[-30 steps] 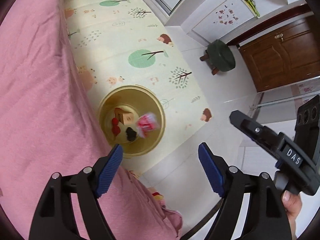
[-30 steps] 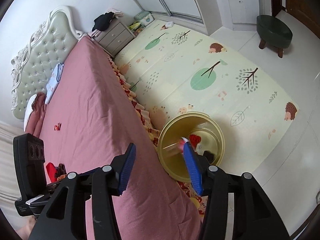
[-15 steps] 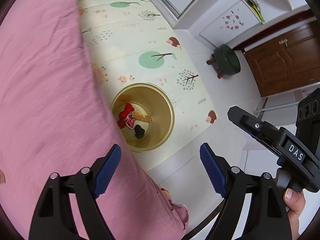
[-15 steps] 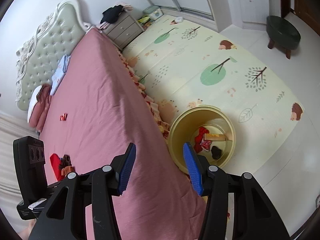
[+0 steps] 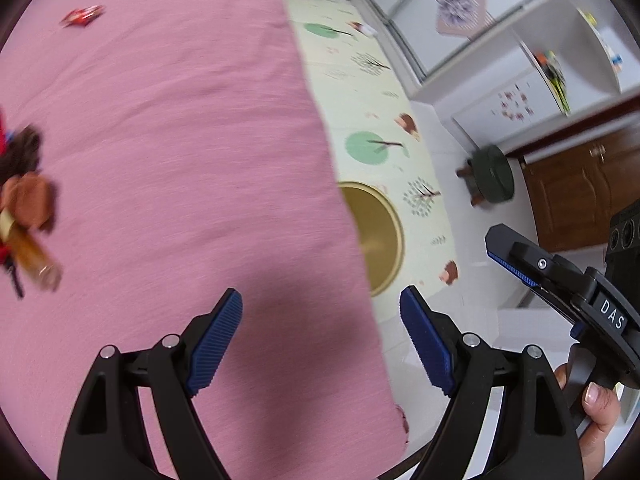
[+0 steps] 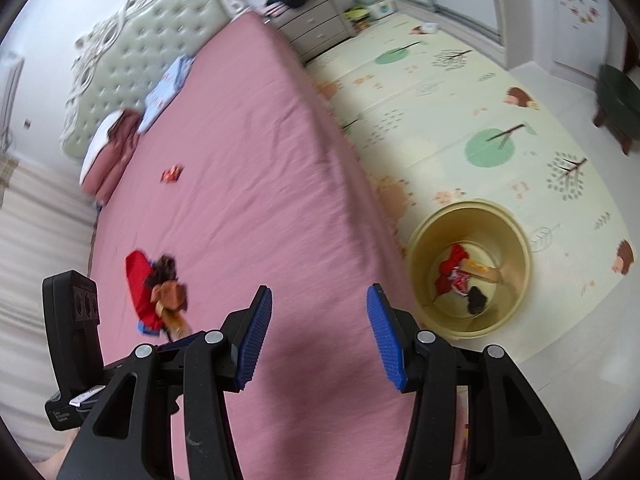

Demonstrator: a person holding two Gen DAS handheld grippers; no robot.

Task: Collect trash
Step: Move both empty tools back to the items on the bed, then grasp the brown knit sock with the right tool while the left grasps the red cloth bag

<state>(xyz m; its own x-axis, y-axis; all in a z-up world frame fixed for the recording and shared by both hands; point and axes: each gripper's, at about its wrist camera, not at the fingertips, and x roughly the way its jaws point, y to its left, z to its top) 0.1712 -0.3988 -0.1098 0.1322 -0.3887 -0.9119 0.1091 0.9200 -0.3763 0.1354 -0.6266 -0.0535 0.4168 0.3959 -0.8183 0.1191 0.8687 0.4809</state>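
**Both grippers empty above the pink bed, bin on the mat beside it**

Now, through my left wrist camera, my left gripper (image 5: 320,312) hangs over the pink bedspread (image 5: 180,140) near its floor-side edge, its blue pads spread wide with nothing between them. At the far left of the view lies a blurred heap of trash (image 5: 24,216): something dark brown and fuzzy, a tan piece, an amber-coloured tube and a touch of red. Well apart from it, toward the top of the bed, sits a small red wrapper (image 5: 82,16). Past the bed's edge I see only the right part of the yellow bin (image 5: 384,236), standing on the patterned play mat (image 5: 360,80); the bedspread hides the rest and its contents. A dark green stool (image 5: 490,178) stands on the white floor near a brown wooden door (image 5: 580,184). My right gripper (image 5: 516,264) shows at the right edge, with fingers of my hand (image 5: 600,408) on its handle.

Through my right wrist camera, my right gripper (image 6: 320,332) is also parted and empty, above the bedspread (image 6: 248,160). The trash heap (image 6: 160,292) lies on the bed to the left of the left pad, a red packet beneath a brown fuzzy lump. The small red wrapper (image 6: 172,173) is farther up the bed, toward the pillows (image 6: 116,144) and the tufted headboard (image 6: 132,52). The yellow bin (image 6: 512,228) stands upright on the play mat (image 6: 460,112), just beside the bed; inside lie red wrappers (image 6: 452,268), a tan stick-like piece (image 6: 482,270) and a small black scrap (image 6: 476,300). My left gripper's body (image 6: 72,320) shows at the lower left.
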